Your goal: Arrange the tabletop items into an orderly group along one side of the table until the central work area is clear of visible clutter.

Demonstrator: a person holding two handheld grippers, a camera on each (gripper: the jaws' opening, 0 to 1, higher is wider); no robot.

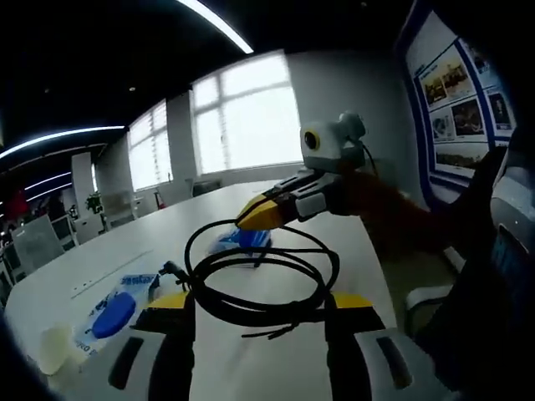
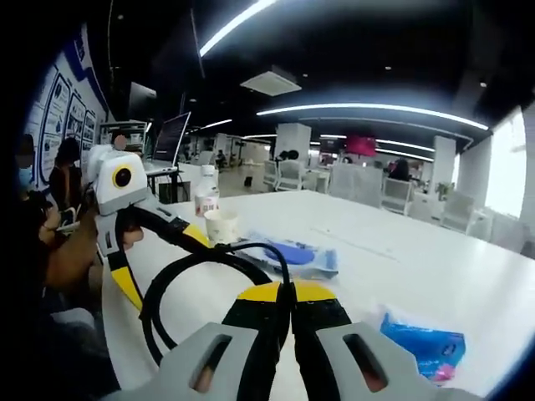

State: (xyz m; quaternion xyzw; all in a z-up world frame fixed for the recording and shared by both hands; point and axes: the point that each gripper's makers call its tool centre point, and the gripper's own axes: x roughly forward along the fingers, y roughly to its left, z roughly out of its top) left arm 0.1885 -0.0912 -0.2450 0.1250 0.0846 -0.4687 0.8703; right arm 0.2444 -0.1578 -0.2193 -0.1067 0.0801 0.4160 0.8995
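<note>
A coiled black cable (image 1: 276, 261) hangs above the white table (image 1: 159, 238). In the left gripper view the coil sits between my left gripper's (image 1: 261, 301) yellow-tipped jaws, which stand wide apart, open. My right gripper (image 1: 255, 219) comes in from the right, jaws closed at the top of the loop. In the right gripper view my right gripper (image 2: 280, 292) is shut on the black cable (image 2: 180, 276), whose loop swings out left toward the open left gripper (image 2: 160, 261).
Just behind the coil lies a blue packet (image 1: 242, 242). A blue and white pouch (image 1: 113, 313) and a paper cup (image 1: 54, 347) lie near the left edge. The right gripper view shows the cup (image 2: 220, 224), a bottle (image 2: 205, 196), the pouch (image 2: 292, 255) and the blue packet (image 2: 426, 342). Office chairs stand beyond the table.
</note>
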